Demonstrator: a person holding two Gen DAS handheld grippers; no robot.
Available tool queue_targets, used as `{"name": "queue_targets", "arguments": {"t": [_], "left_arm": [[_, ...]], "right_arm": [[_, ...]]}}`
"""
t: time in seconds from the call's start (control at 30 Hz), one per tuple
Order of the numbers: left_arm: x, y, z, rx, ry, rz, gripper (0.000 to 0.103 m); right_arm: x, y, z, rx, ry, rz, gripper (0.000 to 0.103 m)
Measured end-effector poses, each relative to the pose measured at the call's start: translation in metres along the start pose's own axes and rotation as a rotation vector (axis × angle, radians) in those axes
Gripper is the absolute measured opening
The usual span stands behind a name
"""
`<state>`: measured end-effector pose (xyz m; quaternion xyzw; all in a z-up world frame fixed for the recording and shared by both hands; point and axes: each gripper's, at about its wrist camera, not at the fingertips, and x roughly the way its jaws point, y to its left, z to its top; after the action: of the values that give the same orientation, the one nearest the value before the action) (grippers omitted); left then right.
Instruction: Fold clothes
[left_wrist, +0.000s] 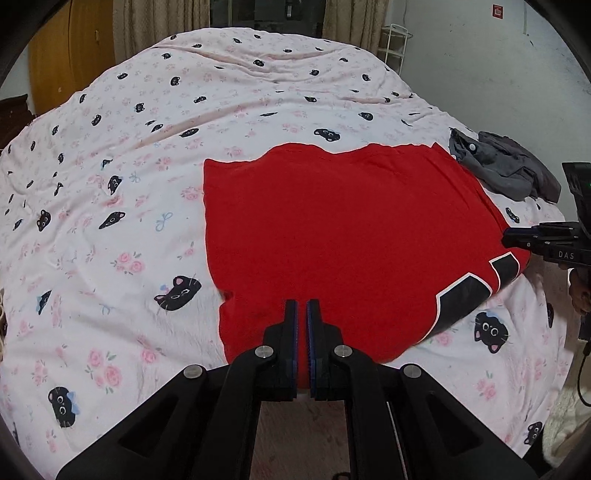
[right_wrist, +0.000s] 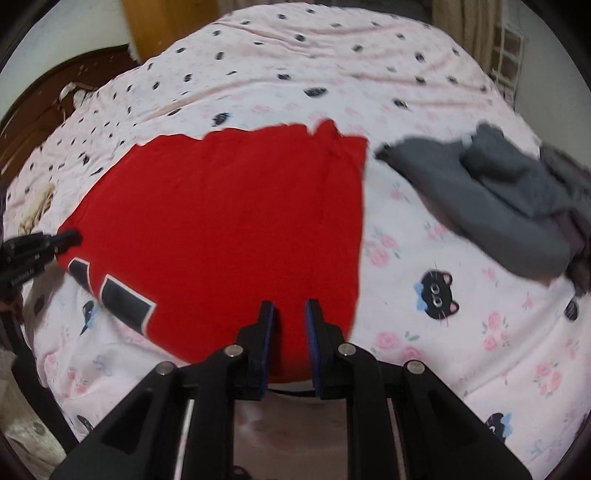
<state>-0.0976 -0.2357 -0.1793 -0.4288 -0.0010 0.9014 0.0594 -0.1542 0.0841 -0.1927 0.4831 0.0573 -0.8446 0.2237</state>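
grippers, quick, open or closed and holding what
Left gripper: nearly shut over the red shirt; whether it pinches cloth cannot be told.
Right gripper: open, over the shirt's near edge, holding nothing.

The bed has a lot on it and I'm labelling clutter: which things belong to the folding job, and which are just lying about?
Job in hand:
red garment
left tool
right tool

Lying about:
grey clothes, heaped apart from the red garment
patterned bed sheet, only the work surface

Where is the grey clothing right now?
The grey clothing lies bunched on the cat-print bedsheet, at the right in both wrist views, just beyond the red garment's far right corner.
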Motion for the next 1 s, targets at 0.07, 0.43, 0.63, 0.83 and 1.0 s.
{"name": "queue_targets", "arguments": {"t": [0.07,0.43,0.63,0.83,1.0], "left_arm": [[-0.004,-0.005,0.009,0.005,-0.025,0.0,0.005],[-0.012,-0.037,0.063,0.047,-0.145,-0.001,0.038],[0.027,-0.061,0.096,0.083,-0.118,0.051,0.039],[0.071,-0.065,0.082,0.043,-0.018,0.092,0.04],[0.075,-0.069,0.076,0.063,-0.013,0.109,0.041]], "right_arm": [[0.003,-0.005,-0.002,0.005,0.003,-0.012,0.021],[-0.037,-0.002,0.003,0.024,-0.054,-0.06,0.05],[-0.042,-0.01,0.0,0.064,-0.008,-0.11,0.059],[-0.031,-0.028,-0.011,0.197,0.054,-0.03,0.059],[-0.03,-0.028,-0.011,0.198,0.067,-0.014,0.059]]}}
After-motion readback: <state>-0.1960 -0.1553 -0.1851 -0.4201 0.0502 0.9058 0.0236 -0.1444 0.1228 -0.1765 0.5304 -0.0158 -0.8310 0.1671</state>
